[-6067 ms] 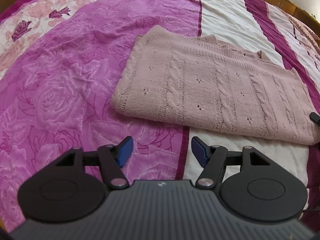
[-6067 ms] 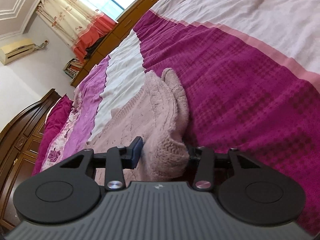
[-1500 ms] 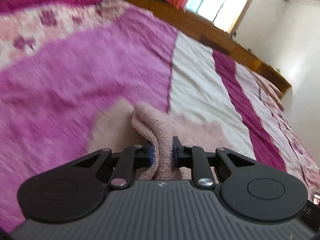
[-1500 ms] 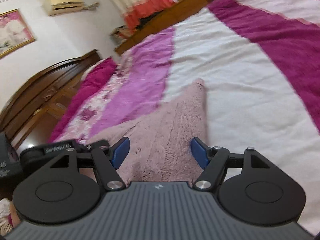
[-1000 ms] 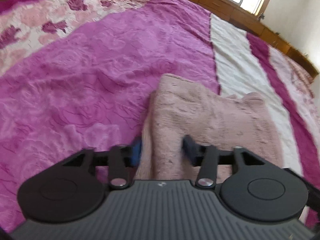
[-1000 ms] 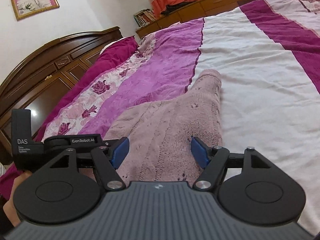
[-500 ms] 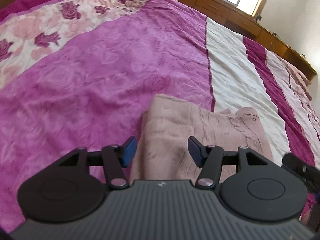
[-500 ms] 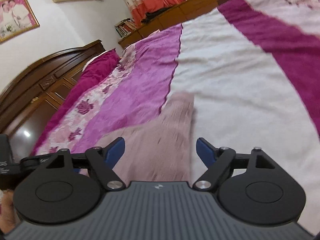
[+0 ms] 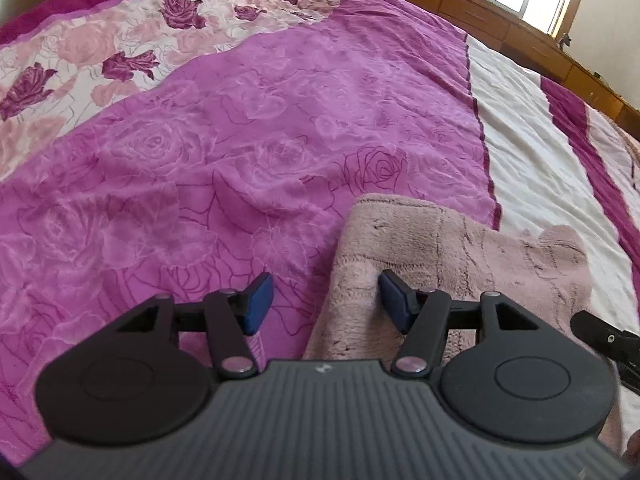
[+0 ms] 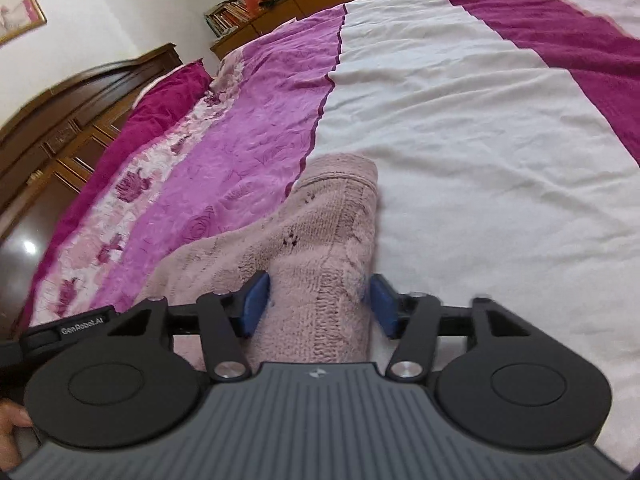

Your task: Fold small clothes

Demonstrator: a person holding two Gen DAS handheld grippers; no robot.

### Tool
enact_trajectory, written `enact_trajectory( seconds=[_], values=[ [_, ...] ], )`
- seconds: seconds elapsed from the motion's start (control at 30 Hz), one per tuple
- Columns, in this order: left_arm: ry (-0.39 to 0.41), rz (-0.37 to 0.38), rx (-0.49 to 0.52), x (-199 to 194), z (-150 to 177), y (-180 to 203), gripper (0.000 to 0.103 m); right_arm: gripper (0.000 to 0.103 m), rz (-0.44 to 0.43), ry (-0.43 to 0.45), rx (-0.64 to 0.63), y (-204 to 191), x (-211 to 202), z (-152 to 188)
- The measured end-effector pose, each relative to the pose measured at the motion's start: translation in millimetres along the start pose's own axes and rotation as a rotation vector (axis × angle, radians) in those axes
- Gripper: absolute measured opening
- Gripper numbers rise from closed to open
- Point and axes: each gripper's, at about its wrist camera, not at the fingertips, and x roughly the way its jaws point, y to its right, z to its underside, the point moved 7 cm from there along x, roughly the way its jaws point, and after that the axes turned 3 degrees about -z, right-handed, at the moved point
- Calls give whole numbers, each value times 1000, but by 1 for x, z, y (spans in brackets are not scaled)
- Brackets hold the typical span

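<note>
A pink cable-knit sweater (image 9: 460, 248) lies folded into a small pad on the bed. My left gripper (image 9: 326, 302) hovers over its near left edge, and its jaws are opening. One pad (image 9: 258, 300) is above the bedspread, the other pad (image 9: 394, 306) above the knit, and neither touches it. My right gripper (image 10: 318, 304) is low at the sweater's (image 10: 312, 220) right folded edge. Its jaws are closing, and the thick fold fills the gap between the two blue pads. The left gripper's body (image 10: 80, 330) shows at the left of the right wrist view.
The bedspread (image 9: 240, 128) runs in purple, white and magenta bands, with rose print at far left. A dark wooden headboard (image 10: 60, 112) stands at the left, and low wooden cabinets (image 9: 500, 28) sit under a window beyond the bed. A person's hand (image 10: 10, 420) holds the left gripper.
The left gripper let go of the lifted fold, opened and drew back toward the sweater's left edge. The right gripper sank onto the right edge and its pads came inward.
</note>
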Motion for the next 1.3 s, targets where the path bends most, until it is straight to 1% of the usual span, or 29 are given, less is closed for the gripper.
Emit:
enact_trajectory(
  seconds=[0.07,0.13,0.2,0.3,0.37,0.6,0.77,0.9,0.97,1.03,1.07,1.1,1.13,1.17,1.2,1.23,1.3],
  values=[
    [-17,18,-22,-6,0,-3,61,79,-20,-10,43,5,-8,0],
    [-39,39,-39,-13,0,-7,60,82,-46,-19,78,8,-18,3],
    [-52,52,-38,-20,2,-8,62,85,-80,-32,112,10,-27,8],
    [-67,59,-24,-30,5,-12,73,86,-98,-61,125,11,-36,14],
    [-76,57,-17,-35,8,-15,73,87,-99,-75,128,11,-40,18],
    [-125,103,-33,-46,16,-20,75,87,-135,-126,135,4,-43,29],
    [-169,174,-35,-49,22,-15,75,87,-166,-172,166,4,-38,37],
    [-210,227,-69,-41,32,-11,75,87,-175,-186,161,2,-30,41],
    [-227,277,-93,-36,36,-9,75,87,-186,-196,146,-2,-25,42],
    [-259,346,-137,-29,41,-6,75,88,-186,-202,128,-6,-21,43],
    [-271,377,-162,-26,43,-5,74,86,-188,-203,121,-8,-17,42],
    [-280,405,-191,-23,45,-4,71,83,-184,-204,122,-10,-15,41],
    [-284,420,-217,-21,47,-4,60,73,-175,-208,127,-10,-14,40],
    [-286,429,-233,-21,48,-4,55,66,-168,-211,132,-11,-13,38],
    [-287,446,-255,-21,48,-5,46,62,-169,-211,139,-12,-15,35],
    [-286,459,-276,-23,48,-5,41,58,-174,-209,143,-13,-17,32],
    [-287,477,-294,-29,46,-5,39,54,-191,-196,129,-19,-26,23]
  ],
)
